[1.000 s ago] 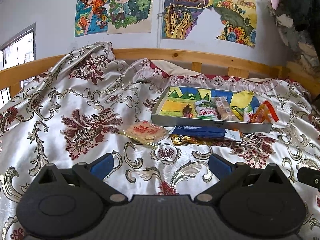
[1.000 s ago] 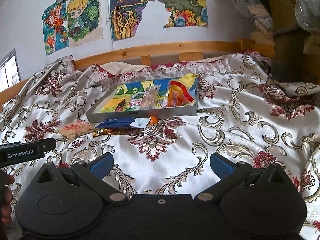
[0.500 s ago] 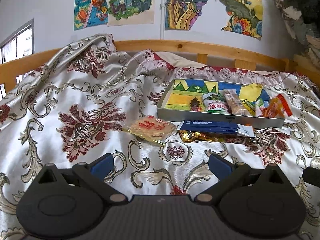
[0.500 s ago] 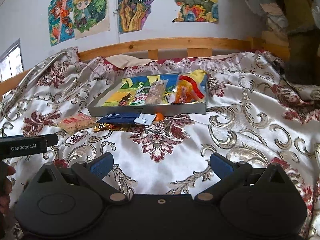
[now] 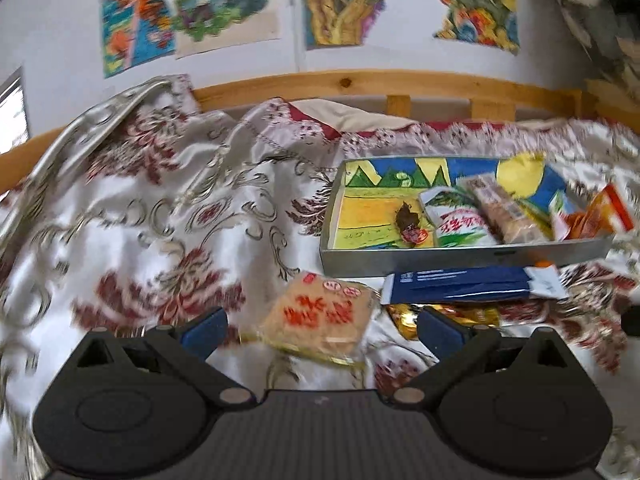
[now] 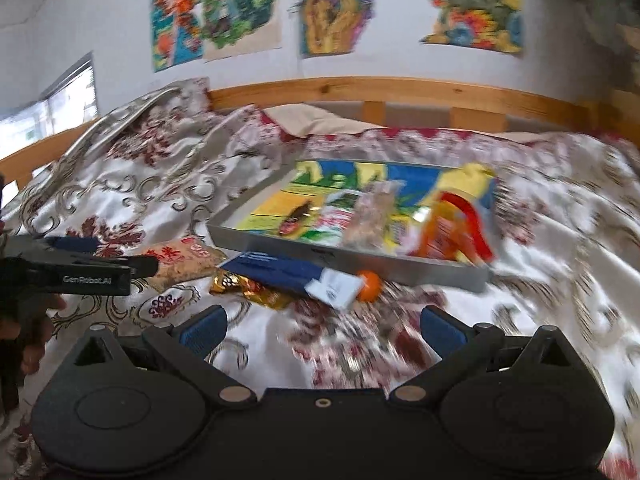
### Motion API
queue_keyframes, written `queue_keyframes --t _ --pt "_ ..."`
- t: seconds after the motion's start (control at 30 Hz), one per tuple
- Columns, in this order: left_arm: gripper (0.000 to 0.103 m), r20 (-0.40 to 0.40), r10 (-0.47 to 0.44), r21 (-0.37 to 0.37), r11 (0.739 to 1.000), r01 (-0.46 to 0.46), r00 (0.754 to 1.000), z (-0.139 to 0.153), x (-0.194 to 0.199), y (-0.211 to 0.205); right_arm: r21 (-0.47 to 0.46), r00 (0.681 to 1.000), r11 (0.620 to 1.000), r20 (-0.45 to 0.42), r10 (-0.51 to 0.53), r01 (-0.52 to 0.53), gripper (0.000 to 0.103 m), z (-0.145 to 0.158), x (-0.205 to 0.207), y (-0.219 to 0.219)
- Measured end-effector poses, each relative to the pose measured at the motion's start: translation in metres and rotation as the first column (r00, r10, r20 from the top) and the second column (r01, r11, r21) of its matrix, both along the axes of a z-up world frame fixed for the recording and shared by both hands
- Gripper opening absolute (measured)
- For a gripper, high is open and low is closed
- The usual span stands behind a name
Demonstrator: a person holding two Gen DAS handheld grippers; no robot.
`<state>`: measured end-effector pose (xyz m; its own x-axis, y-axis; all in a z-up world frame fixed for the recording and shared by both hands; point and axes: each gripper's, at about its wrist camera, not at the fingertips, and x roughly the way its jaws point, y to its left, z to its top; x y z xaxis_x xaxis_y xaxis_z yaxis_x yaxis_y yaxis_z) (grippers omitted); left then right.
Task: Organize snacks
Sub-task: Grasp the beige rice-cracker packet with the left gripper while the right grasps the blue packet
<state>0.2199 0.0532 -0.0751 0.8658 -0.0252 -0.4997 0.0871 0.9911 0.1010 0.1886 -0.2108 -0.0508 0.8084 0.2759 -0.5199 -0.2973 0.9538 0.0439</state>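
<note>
Soft daylight from window [image 6: 68, 100] at left; motion blur throughout, heavy fisheye bending at edges.

Home bedroom, wooden bed frame [image 5: 360, 84], satin bedspread [image 5: 160, 220]; drawings [image 5: 224, 4] taped on wall

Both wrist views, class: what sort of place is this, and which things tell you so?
Probably a bedroom: a floral satin bedspread lies over a bed with a wooden rail, and colourful drawings hang on the wall behind.

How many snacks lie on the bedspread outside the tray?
4: a cracker pack, a blue packet, a gold wrapper beneath it, and an orange ball by the tray. Others may be hidden.
</note>
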Motion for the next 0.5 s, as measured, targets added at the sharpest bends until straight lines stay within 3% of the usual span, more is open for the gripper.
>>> queue_keyframes --t 0.27,0.33,0.5 --pt "0.103 -0.053 -0.144 0.124 0.981 0.150 0.988 -0.015 0.041 -0.007 -0.027 0.986 0.986 -0.044 0.162 -0.164 0.099 -0.013 0.062 0.014" --pt "0.103 -0.080 -0.183 0.156 0.969 0.194 0.980 -0.019 0.050 -0.010 -0.028 0.978 0.980 -0.068 0.196 -0.199 0.093 -0.018 0.074 0.015" --pt "0.103 -0.179 -0.258 0.190 0.938 0.291 0.949 -0.027 0.069 -0.015 -0.023 0.969 0.973 -0.099 0.226 -0.230 0.089 -0.026 0.097 0.017"
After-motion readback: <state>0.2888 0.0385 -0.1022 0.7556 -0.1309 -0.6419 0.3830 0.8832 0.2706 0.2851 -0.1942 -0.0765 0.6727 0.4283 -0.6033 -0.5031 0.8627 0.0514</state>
